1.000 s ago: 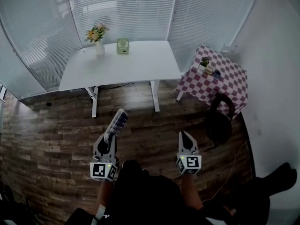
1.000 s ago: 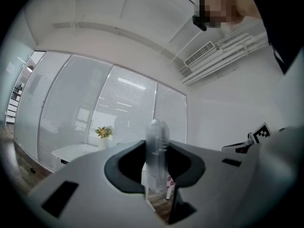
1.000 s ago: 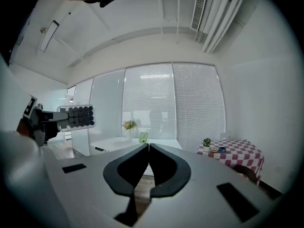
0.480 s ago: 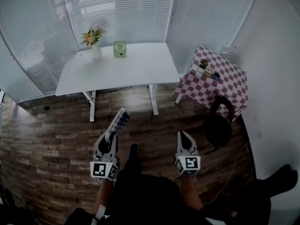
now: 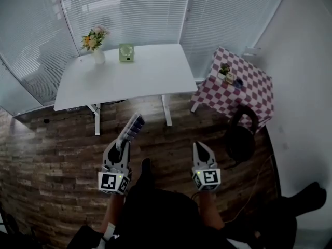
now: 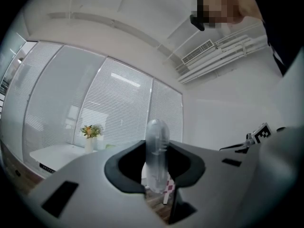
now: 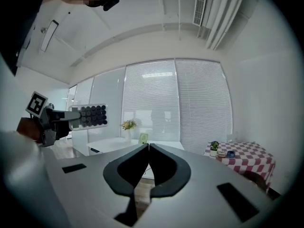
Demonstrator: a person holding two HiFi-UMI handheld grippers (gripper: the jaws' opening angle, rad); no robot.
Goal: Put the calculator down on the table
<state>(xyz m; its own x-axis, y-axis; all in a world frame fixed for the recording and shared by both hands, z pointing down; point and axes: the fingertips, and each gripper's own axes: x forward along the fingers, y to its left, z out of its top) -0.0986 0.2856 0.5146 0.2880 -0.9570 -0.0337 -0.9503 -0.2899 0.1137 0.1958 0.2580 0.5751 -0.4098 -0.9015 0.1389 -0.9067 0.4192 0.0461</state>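
The left hand-held gripper [image 5: 123, 145], in the lower left of the head view, is gripping the calculator [image 5: 132, 128] by its near end. The calculator is pointing forward over the wooden floor [image 5: 62, 154], well apart from the white desk [image 5: 145, 77] in the upper middle of the frame. The right hand-held gripper [image 5: 200, 148] is holding nothing, and its jaws are pressing together. A vase of flowers [image 5: 96, 48] and a small green object [image 5: 125, 52] are standing at the desk's far edge.
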